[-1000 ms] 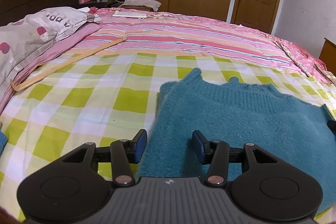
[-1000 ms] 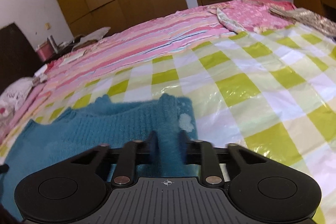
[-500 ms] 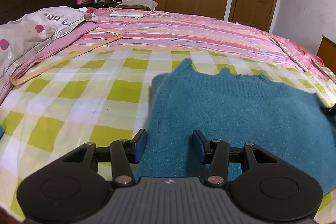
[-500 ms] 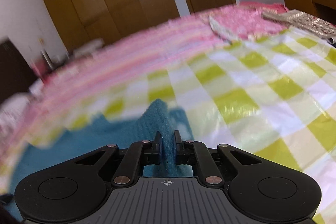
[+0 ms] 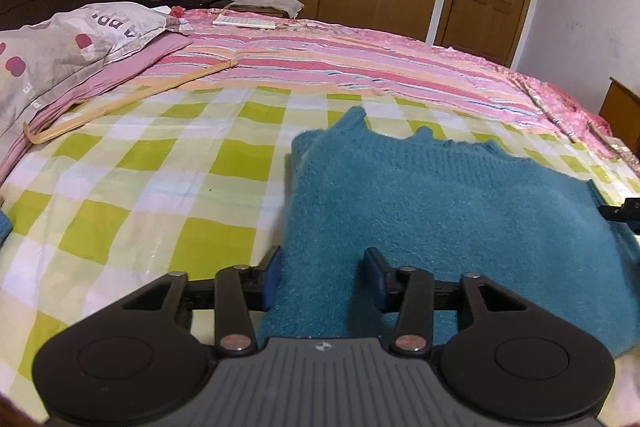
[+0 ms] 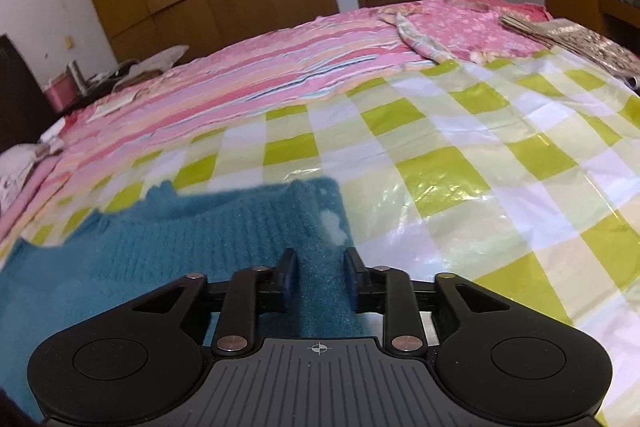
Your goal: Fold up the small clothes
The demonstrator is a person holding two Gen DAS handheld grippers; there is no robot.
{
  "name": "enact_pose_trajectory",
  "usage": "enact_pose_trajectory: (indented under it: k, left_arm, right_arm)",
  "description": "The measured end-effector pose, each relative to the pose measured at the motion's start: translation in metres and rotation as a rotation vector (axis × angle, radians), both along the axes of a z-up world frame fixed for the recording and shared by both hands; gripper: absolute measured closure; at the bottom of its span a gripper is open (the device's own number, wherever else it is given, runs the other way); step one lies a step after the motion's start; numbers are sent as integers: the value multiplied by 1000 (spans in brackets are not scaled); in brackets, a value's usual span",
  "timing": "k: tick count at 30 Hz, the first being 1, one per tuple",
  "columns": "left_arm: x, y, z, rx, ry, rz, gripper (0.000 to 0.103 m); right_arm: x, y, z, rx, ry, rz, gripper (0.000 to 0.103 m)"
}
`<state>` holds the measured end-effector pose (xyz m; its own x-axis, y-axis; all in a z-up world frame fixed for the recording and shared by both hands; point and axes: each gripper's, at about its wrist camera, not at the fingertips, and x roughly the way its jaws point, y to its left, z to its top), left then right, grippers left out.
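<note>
A fuzzy teal knitted sweater (image 5: 440, 211) lies folded on the green-and-white checked sheet (image 5: 160, 187). My left gripper (image 5: 322, 279) is open, its fingers astride the sweater's near left edge. In the right wrist view the sweater (image 6: 180, 239) fills the lower left, with a small white patch near its right edge. My right gripper (image 6: 318, 277) is open, its fingers either side of the sweater's right edge strip, not squeezing it. A bit of the right gripper shows at the far right of the left wrist view (image 5: 624, 213).
A long wooden stick (image 5: 128, 103) lies at the left on the bed. A grey pillow (image 5: 60, 47) sits at far left. Pink striped bedding (image 5: 360, 67) covers the far half. A wardrobe and door stand behind. Folded patterned cloth (image 6: 580, 43) lies at the right.
My right gripper was shut on the sweater's edge half a second ago and has opened, and the edge now lies flat. The left gripper stays open at the near edge.
</note>
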<state>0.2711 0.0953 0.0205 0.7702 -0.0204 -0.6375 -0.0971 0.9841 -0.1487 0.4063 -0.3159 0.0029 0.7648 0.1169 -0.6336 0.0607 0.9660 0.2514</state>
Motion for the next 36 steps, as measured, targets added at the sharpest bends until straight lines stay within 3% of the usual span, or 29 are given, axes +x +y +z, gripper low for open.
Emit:
enact_pose_trajectory:
  k: [3, 6, 10, 11, 14, 16, 20, 24, 28, 30, 33, 36]
  left_arm:
    - [-3, 3, 2, -9, 11, -17, 61]
    - [-3, 10, 0, -49, 24, -25, 60]
    - [-5, 15, 0, -78, 30, -40, 61]
    - [-6, 14, 0, -78, 31, -44, 62]
    - [-8, 13, 4, -92, 36, -70, 81]
    - [-15, 14, 11, -103, 23, -78, 84]
    - [-39, 20, 21, -175, 0, -79, 84]
    - [-34, 27, -6, -180, 84, -21, 84]
    - [-30, 25, -6, -191, 79, -8, 84]
    - [-29, 24, -5, -175, 82, -17, 83]
    - [-29, 25, -9, -154, 92, -16, 76]
    - [-30, 26, -13, -157, 91, -2, 73]
  right_arm:
    - [-8, -3, 4, 21, -14, 1, 75]
    - [-14, -2, 4, 8, -4, 1, 66]
    - [-28, -1, 11, 8, -36, 1, 65]
    - [-31, 2, 13, -8, -47, 12, 64]
    - [-34, 16, 18, -83, -61, 46, 63]
    - [-34, 20, 18, -108, -65, 50, 63]
    - [-36, 19, 18, -102, -70, 43, 63]
    - [-32, 22, 11, -123, -42, 45, 63]
    - [-29, 22, 11, -121, -40, 48, 63]
    - [-26, 20, 13, -123, -38, 42, 63]
    - [-19, 18, 11, -128, -16, 24, 83]
    - [-12, 18, 5, -125, 1, 15, 83]
